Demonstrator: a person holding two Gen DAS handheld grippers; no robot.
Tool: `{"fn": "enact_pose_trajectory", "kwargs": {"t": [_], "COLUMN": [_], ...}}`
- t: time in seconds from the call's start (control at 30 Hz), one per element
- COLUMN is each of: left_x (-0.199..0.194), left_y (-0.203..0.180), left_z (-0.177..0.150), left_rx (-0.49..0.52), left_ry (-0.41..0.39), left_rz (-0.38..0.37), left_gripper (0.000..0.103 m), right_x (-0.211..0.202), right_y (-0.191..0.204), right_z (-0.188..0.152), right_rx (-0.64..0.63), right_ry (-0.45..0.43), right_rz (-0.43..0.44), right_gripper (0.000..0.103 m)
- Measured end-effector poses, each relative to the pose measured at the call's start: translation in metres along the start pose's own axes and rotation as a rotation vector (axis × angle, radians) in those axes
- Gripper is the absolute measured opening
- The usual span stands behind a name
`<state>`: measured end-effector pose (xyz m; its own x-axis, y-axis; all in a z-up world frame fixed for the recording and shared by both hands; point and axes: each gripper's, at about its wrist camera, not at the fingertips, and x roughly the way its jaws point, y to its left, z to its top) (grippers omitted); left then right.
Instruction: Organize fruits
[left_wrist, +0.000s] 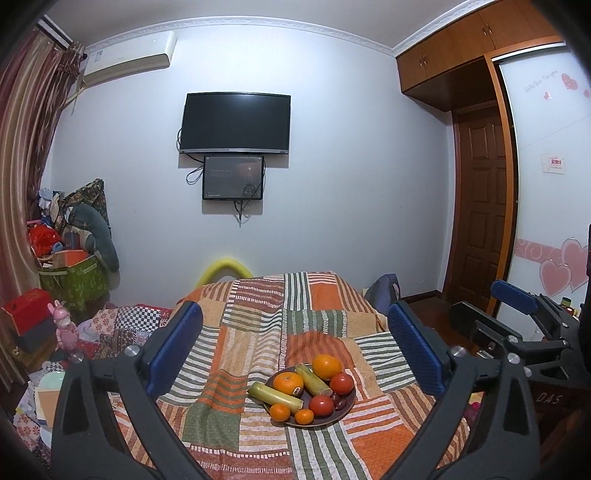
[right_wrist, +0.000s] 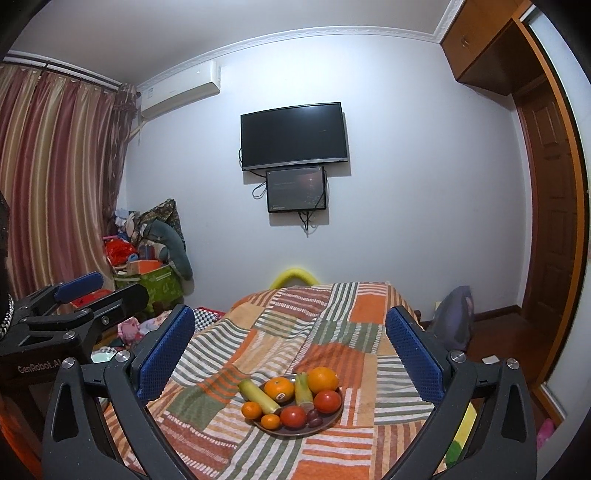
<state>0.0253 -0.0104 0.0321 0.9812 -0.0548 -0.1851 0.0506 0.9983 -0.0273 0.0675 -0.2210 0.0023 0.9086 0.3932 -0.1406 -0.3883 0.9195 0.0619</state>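
Left wrist view shows our striped patchwork bedspread (left_wrist: 258, 332), the dark round plate (left_wrist: 345, 410) of fruit lying at six o'clock on it. Both the left tongs (left_wrist: 295, 354) and right tongs (right_wrist: 290, 354) gape wide, empty, well short of the plate. We should pick one top piece, likely the large orange (left_wrist: 327, 366), and close gently.
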Motion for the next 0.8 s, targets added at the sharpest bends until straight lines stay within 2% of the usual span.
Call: {"fn": "enact_pose_trajectory", "kwargs": {"t": [0.8], "left_x": [0.0012], "left_y": [-0.0045], "left_z": [-0.0004], "left_rx": [0.003], "left_ry": [0.006], "left_rz": [-0.012], "left_gripper": [0.102], "right_x": [-0.0054], "right_y": [-0.0042], "right_z": [0.0006], "right_rx": [0.012], "right_ry": [-0.002], "right_rz": [-0.005], "right_gripper": [0.103]}}
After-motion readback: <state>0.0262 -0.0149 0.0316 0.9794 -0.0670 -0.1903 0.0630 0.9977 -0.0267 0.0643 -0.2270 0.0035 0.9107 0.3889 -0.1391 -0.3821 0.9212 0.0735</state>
